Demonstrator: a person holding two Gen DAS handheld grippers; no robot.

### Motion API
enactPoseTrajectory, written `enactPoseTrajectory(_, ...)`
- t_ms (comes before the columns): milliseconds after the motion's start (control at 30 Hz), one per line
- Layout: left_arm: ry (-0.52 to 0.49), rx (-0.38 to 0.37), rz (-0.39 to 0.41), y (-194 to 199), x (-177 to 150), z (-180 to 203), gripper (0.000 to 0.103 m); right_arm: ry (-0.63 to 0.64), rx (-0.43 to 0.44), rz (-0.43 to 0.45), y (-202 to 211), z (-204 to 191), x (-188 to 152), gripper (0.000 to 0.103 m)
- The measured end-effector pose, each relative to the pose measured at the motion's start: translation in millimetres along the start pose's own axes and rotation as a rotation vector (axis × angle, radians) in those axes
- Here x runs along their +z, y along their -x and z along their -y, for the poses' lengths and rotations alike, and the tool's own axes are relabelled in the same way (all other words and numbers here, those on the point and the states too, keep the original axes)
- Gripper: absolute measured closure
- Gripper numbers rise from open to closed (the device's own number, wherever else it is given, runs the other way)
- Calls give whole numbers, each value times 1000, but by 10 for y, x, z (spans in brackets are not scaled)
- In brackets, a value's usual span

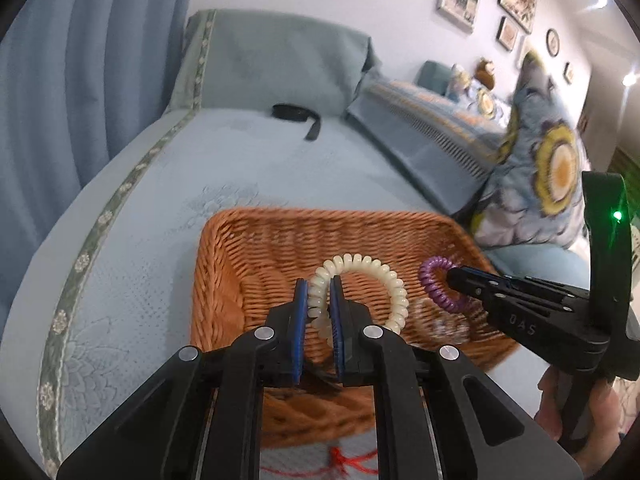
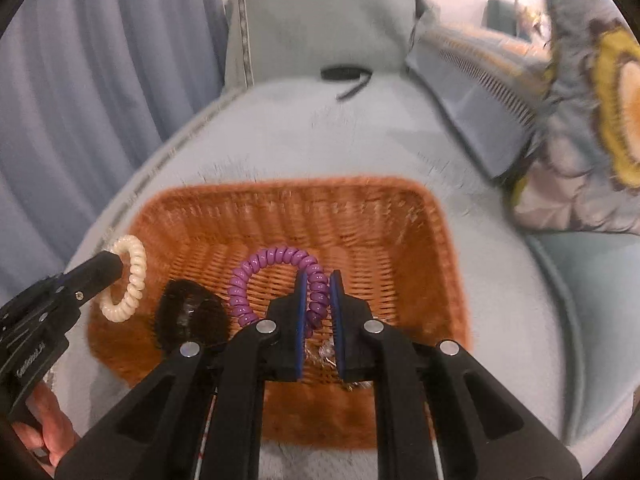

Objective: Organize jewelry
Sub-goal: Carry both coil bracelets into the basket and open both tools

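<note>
An orange wicker basket sits on a pale blue bed. My left gripper is shut on a cream spiral coil band and holds it above the basket; the band also shows in the right wrist view. My right gripper is shut on a purple spiral coil band above the basket; it shows in the left wrist view, held by the right gripper. A black hair piece and a clear shiny item lie inside the basket.
A black band lies on the bedspread near the headboard cushion. A flowered pillow and a folded blanket lie to the right. Blue curtains hang at the left. A red thread lies in front of the basket.
</note>
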State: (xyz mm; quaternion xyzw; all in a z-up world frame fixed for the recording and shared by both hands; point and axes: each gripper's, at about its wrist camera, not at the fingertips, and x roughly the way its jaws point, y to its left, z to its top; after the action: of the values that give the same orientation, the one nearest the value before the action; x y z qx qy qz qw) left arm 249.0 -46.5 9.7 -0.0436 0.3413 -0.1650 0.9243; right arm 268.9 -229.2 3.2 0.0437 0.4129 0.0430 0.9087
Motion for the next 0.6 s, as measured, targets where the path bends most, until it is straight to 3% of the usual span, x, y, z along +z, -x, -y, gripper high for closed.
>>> enactPoseTrajectory(333, 2, 7, -35, -120, -117, -77, 92, -13, 44, -53, -195, 7, -72, 92)
enactPoseTrajectory(600, -13, -39, 5, 302, -178, -33, 73, -62, 127, -17, 203, 106, -163, 89)
